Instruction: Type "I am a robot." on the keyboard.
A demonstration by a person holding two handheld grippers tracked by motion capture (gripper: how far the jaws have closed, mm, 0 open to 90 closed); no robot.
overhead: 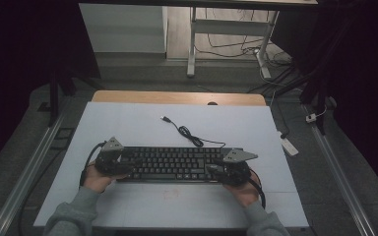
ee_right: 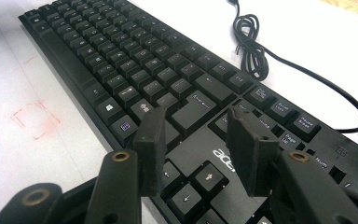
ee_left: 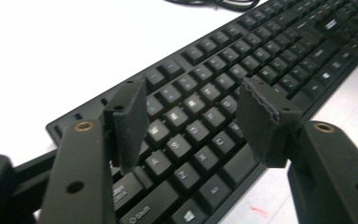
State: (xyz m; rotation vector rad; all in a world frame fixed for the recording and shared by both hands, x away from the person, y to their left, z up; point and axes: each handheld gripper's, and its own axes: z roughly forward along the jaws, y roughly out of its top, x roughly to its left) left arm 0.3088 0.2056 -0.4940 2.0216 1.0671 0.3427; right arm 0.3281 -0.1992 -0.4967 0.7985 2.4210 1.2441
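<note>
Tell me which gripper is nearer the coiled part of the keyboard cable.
Right. The right gripper hangs over the keyboard's arrow-key end, below the cable coil; the left gripper is over the far letter-key end.

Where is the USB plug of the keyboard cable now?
In the high view, the USB plug lies on the white table, behind the keyboard, slightly left of centre.

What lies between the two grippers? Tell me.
In the high view, the black keyboard spans from the left gripper to the right gripper; nothing else lies between them.
</note>
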